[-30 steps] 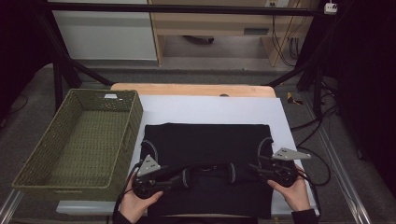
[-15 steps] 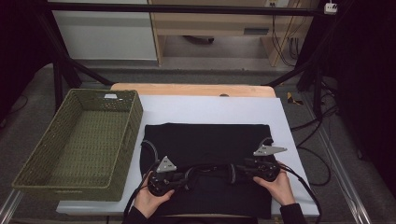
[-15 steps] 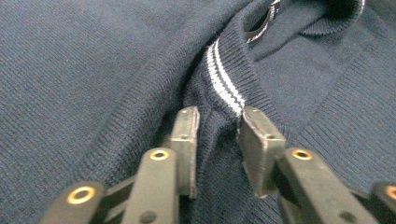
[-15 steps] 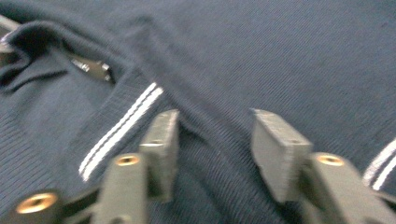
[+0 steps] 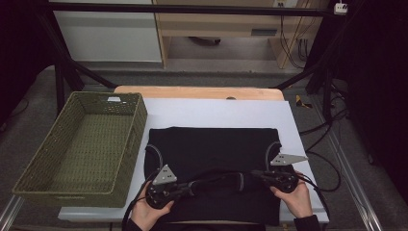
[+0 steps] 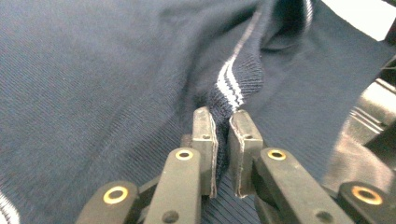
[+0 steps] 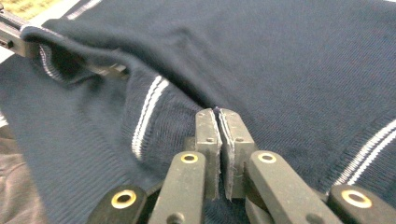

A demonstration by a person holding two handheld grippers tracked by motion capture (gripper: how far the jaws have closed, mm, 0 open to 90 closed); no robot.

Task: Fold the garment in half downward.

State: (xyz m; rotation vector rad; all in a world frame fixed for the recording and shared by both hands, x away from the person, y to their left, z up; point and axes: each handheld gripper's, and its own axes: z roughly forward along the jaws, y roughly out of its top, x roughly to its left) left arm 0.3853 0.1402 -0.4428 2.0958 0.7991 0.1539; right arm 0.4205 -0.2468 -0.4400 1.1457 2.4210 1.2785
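A dark navy shirt [image 5: 211, 159] lies spread flat on the white table [image 5: 211, 110], to the right of a green woven basket [image 5: 86, 144]. Both grippers sit at its near edge. The left gripper [image 6: 223, 135] has just been closing and now pinches a ribbed band with two white stripes [image 6: 229, 84], probably the collar, though the fold makes it hard to say. The right gripper [image 7: 218, 135] has likewise just been closing and clamps a thin fold of the same cloth between its pads. In the high view the left gripper [image 5: 190, 186] and right gripper [image 5: 255, 174] point toward each other, near together, with a hand [image 5: 146, 216] behind each.
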